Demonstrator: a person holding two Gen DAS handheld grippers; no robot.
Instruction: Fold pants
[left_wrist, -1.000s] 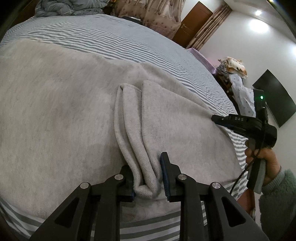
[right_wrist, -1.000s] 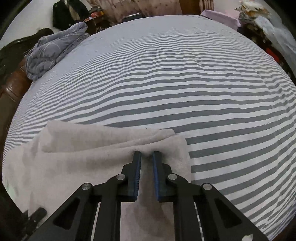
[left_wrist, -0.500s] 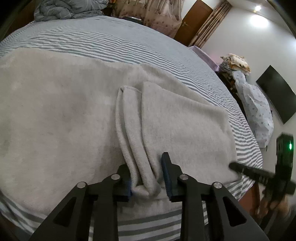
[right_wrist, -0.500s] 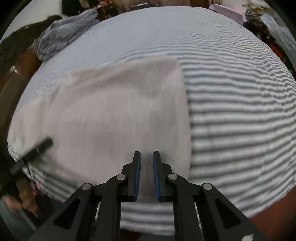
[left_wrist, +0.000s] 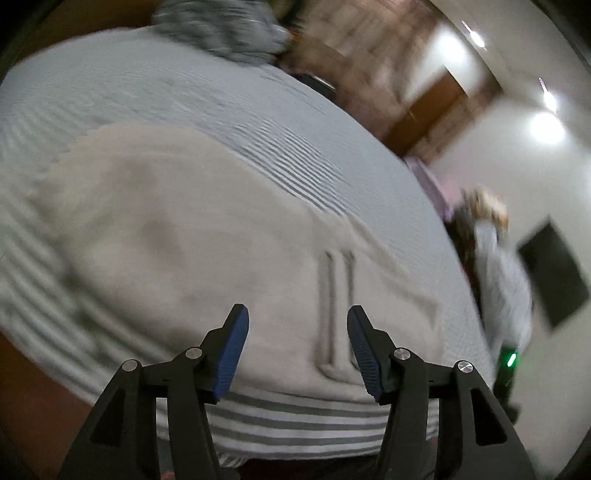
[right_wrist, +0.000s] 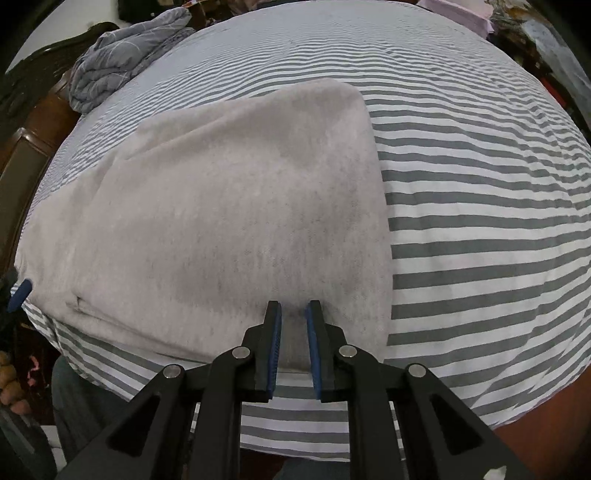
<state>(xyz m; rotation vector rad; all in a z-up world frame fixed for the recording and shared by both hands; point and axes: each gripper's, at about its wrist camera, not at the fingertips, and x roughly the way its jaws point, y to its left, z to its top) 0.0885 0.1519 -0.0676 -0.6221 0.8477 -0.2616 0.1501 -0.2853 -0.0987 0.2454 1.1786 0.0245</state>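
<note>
Pants (right_wrist: 236, 206) lie folded flat on the bed (right_wrist: 480, 184). Your left gripper (left_wrist: 297, 347) gapes empty; the right gripper (right_wrist: 293, 347), narrowly parted, apparently grips nothing. Further folding likely remains.

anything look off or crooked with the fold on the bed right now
Mostly tidy: the grey pants lie flat on the striped bed sheet. One oddity is a small raised pleat in the cloth near the bed's near edge, just ahead of the open left gripper. That view is blurred.
</note>
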